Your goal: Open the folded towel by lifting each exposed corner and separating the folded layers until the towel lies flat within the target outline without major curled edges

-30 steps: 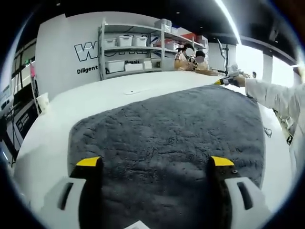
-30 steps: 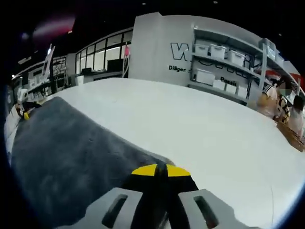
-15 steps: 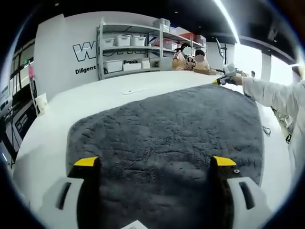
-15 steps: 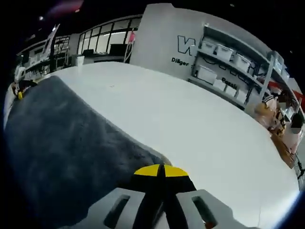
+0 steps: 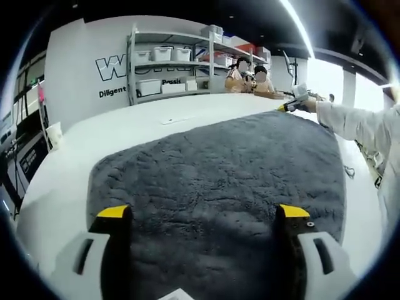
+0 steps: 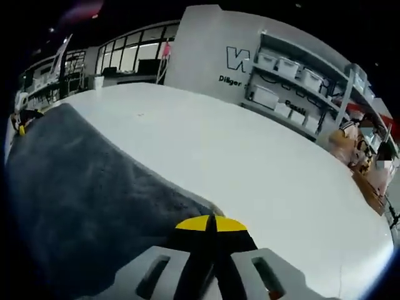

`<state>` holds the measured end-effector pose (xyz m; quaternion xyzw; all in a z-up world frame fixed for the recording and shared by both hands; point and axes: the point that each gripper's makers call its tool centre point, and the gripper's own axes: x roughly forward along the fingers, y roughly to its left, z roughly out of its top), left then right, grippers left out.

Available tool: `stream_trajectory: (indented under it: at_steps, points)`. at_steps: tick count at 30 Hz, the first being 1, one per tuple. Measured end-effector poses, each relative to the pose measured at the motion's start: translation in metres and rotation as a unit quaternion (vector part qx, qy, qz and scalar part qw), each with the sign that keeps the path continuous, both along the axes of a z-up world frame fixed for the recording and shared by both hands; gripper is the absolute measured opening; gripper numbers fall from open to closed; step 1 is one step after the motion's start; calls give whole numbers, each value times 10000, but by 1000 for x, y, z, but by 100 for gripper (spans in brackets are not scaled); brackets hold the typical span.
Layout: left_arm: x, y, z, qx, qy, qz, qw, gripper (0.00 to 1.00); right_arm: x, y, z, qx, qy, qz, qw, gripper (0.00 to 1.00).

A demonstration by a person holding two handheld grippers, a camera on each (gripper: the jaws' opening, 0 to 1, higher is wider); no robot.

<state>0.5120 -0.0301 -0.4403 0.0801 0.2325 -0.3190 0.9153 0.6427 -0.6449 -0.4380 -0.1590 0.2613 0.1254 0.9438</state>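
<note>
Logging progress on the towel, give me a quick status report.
Left claw open over the near edge of the grey towel. Right claw shut at the far corner. Towel spread on the white table; nothing in the way.

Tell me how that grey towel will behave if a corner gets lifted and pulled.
The grey towel looks thick and fluffy, so it will probably drape limply rather than hold shape. Its pile may drag on the white table, so pulling could bunch it. The right gripper, shut at a corner, likely grips it without slipping.
</note>
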Motion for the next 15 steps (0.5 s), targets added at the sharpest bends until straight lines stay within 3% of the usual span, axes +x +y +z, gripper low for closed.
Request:
stream_trajectory:
  at_steps: [8, 15]
  points:
    - [1, -1, 1, -4, 52, -35, 10000, 97, -6, 14, 24, -90, -168, 209, 9996, 6]
    - [-3, 1, 4, 48, 69, 36, 10000, 99, -26, 35, 39, -126, -111, 617, 9980, 26]
